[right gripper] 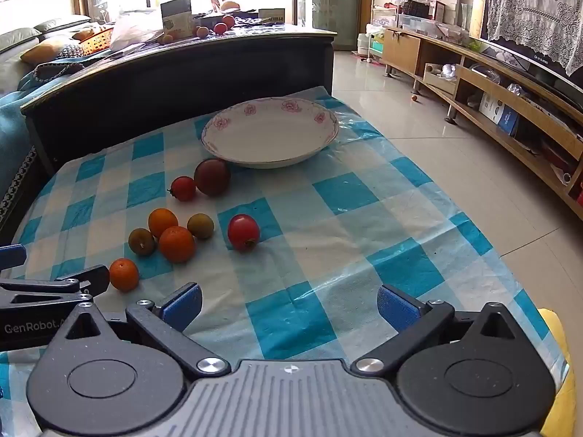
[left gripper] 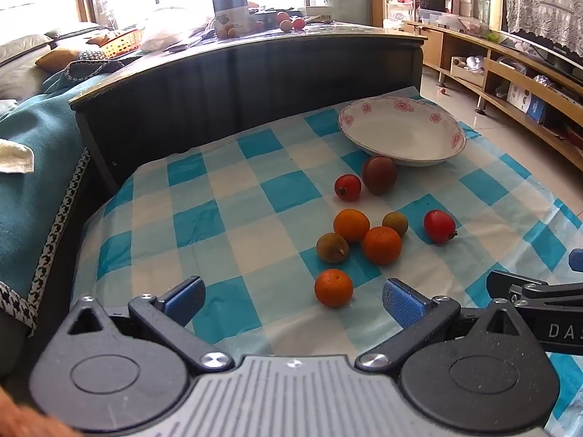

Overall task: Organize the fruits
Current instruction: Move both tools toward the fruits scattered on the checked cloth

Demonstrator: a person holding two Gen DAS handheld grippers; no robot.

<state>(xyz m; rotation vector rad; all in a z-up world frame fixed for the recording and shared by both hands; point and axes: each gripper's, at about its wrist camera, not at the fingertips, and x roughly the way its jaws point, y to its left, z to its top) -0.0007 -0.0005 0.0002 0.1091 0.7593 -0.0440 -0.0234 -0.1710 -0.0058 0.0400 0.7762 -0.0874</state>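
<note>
Several fruits lie on a blue-and-white checked cloth (left gripper: pixel 233 200): three oranges, the nearest one (left gripper: pixel 333 288) (right gripper: pixel 124 275) alone, two red fruits (left gripper: pixel 439 226) (right gripper: pixel 243 232), two small brown-green fruits (left gripper: pixel 332 247) and a dark red one (left gripper: pixel 379 174) (right gripper: pixel 212 176) beside an empty white floral plate (left gripper: pixel 402 131) (right gripper: pixel 269 131). My left gripper (left gripper: pixel 293 300) is open and empty, just short of the nearest orange. My right gripper (right gripper: pixel 289 302) is open and empty over bare cloth, to the right of the fruits.
A dark table (left gripper: pixel 255 73) with more fruit, a box and a basket stands behind the cloth. A teal-covered sofa (left gripper: pixel 32 167) is at the left. A wooden TV bench (right gripper: pixel 510 109) lines the tiled floor at the right.
</note>
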